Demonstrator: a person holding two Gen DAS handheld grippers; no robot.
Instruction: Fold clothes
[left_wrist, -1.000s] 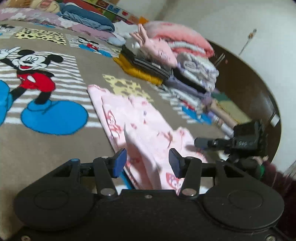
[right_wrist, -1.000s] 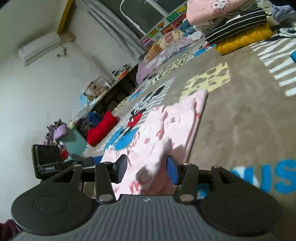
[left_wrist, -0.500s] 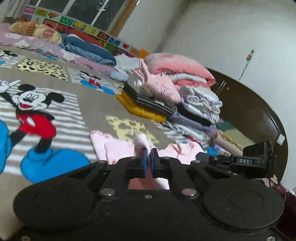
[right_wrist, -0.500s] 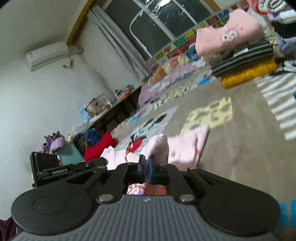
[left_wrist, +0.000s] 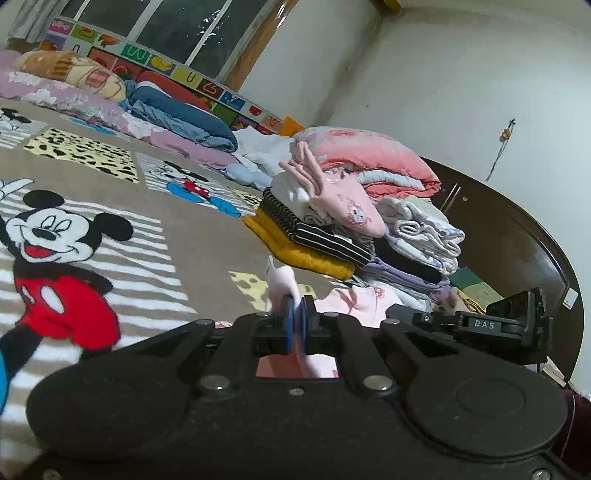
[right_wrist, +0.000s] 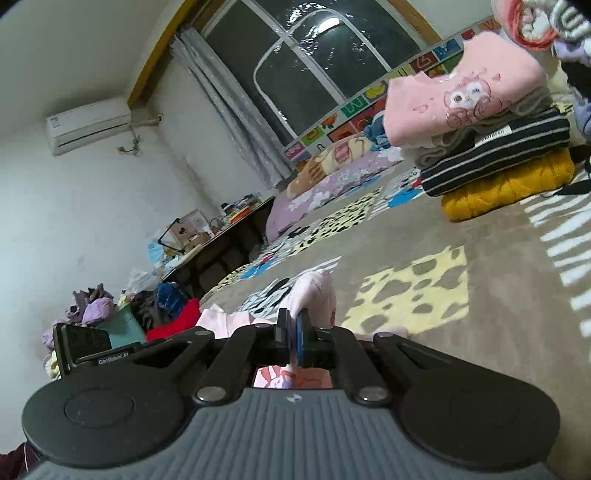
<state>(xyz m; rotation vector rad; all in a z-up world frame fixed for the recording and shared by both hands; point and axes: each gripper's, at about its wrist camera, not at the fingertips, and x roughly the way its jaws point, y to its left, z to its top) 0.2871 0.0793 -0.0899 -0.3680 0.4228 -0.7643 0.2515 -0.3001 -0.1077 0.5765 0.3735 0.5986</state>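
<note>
A pale pink printed garment (left_wrist: 354, 301) lies on the cartoon-mouse blanket (left_wrist: 155, 236). My left gripper (left_wrist: 296, 314) is shut on a bunched edge of it, and a tuft of pink cloth sticks up past the blue pads. The right gripper's body (left_wrist: 480, 326) shows at the right of the left wrist view. In the right wrist view my right gripper (right_wrist: 293, 334) is shut on another fold of the pink garment (right_wrist: 314, 295), lifted off the blanket (right_wrist: 480, 280). The left gripper's body (right_wrist: 85, 349) is at the left edge there.
A pile of folded clothes (left_wrist: 325, 221) on a yellow padded piece (right_wrist: 509, 188) stands behind the garment. Pink and white bedding (left_wrist: 365, 158) lies beyond, bolsters (left_wrist: 66, 70) along the window wall. A dark headboard (left_wrist: 517, 243) is right; loose clothes (right_wrist: 110, 306) and a low table (right_wrist: 221, 240) left.
Both grippers went from open around the pink cloth to shut on it. Both then lifted and tilted up, so the garment's held edges rose off the blanket.
</note>
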